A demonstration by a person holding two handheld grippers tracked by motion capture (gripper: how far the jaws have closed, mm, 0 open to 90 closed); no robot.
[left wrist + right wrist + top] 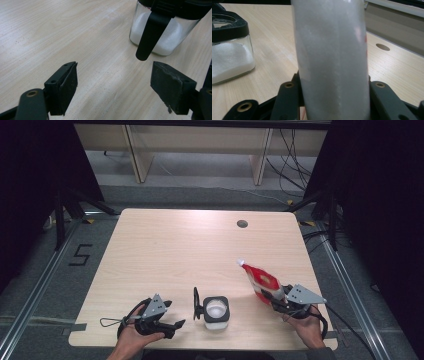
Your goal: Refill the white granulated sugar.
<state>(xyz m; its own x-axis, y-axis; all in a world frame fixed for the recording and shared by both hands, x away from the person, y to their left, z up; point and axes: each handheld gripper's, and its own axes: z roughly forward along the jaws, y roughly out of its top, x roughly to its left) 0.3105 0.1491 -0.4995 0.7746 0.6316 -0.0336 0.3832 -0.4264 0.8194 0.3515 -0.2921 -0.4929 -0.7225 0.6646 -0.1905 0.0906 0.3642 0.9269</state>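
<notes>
High view: the surface (165, 245) bears an open jar (216, 312) of white grains at its near edge. Right hand-held gripper (276, 298) is clamped on a red pouch (260, 279), likely about to pour; next, tip it over the jar. Left hand-held gripper (176, 324) rests, jaws apart, empty.

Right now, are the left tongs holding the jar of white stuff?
No, the left tongs stand open over bare table, and the jar sits apart, just ahead of them.
</notes>
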